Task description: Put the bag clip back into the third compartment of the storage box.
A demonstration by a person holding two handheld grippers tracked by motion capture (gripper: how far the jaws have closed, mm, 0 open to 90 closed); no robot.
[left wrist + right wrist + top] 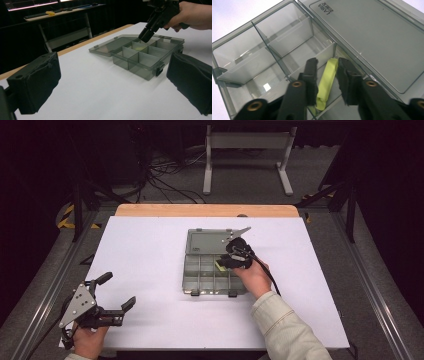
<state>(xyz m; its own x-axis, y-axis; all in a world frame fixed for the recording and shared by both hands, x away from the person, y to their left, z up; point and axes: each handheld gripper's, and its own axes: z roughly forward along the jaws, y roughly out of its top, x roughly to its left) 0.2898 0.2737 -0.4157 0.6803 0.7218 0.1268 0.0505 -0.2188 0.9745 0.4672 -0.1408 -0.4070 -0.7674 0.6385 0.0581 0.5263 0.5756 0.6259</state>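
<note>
Hovering right claw point(327, 82), yellow packet point(325, 83) between jaws, organizer box point(244, 72)

Readable text was found in one place: moulded lettering on the open lid point(372, 42) of the clear grey compartment box point(262, 57), seen in the right gripper view. It stood upside down to the camera and read roughly "LABIA", with a smaller line of characters beside it too small to make out. In the high view and the left gripper view the lettering was too small to read.
</note>
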